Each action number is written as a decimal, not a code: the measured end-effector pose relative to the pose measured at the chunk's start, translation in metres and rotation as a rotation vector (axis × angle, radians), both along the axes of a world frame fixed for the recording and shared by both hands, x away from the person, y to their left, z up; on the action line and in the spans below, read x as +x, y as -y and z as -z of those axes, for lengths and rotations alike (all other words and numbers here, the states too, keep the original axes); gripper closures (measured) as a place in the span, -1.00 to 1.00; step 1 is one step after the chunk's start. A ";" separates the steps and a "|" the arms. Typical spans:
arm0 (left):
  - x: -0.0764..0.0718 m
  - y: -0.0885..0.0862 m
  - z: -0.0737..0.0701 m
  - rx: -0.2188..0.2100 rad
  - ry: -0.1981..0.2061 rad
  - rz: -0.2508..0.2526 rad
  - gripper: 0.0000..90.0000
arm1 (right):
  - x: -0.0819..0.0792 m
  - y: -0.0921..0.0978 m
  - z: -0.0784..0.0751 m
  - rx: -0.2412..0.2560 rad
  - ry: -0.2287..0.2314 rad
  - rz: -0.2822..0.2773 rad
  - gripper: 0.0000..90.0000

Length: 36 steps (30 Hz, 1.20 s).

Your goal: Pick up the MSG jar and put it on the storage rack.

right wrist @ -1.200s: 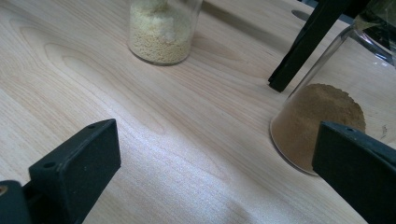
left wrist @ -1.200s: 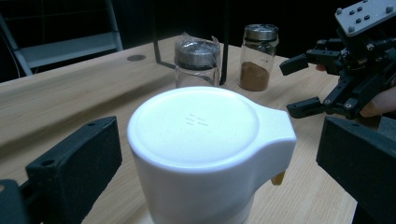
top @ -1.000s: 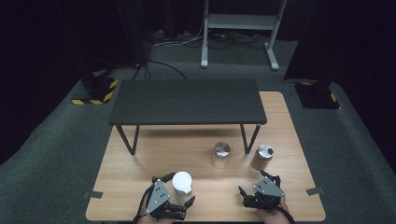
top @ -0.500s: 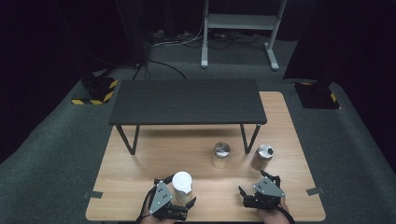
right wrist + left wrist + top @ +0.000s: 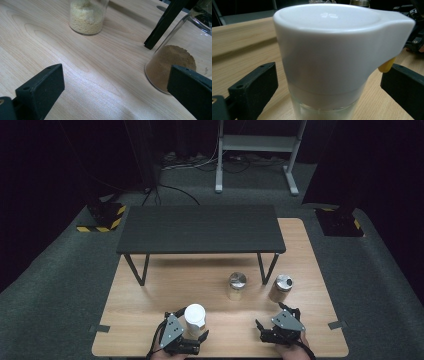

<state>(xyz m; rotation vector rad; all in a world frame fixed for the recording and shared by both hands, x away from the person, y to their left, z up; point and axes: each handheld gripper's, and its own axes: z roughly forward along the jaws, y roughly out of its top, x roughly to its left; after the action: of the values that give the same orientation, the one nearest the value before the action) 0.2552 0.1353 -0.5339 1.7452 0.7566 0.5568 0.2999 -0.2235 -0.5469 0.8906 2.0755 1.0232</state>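
Nothing has shifted much: your left hand-held gripper still brackets the white-capped jar near the desk's front edge, jaws wide and not touching. Your right hand-held gripper gapes wide near the brown-powder jar.

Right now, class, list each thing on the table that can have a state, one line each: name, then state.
White-lidded jar: upright, lid on, between the open jaws of the left gripper.
Middle jar: upright, metal lid on, pale yellow grains inside.
Right jar: upright, metal lid on, brown powder inside.
Left gripper: open around the jar, no contact visible.
Right gripper: open, empty, facing the two jars.
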 end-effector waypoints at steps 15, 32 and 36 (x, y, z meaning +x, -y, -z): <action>0.002 -0.006 0.005 -0.024 0.000 -0.004 -0.54 | 0.000 0.000 0.000 0.005 -0.002 0.000 -1.00; 0.001 -0.009 0.006 -0.053 0.009 0.020 -0.34 | 0.000 0.000 0.000 0.006 -0.003 -0.001 -1.00; -0.001 -0.010 0.005 -0.050 0.021 0.008 -0.33 | 0.000 0.000 0.000 0.004 -0.002 -0.004 -1.00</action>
<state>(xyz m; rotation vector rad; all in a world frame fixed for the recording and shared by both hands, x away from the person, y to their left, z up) 0.2543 0.1449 -0.5391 1.6929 0.7424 0.5460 0.3000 -0.2238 -0.5468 0.8903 2.0782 1.0291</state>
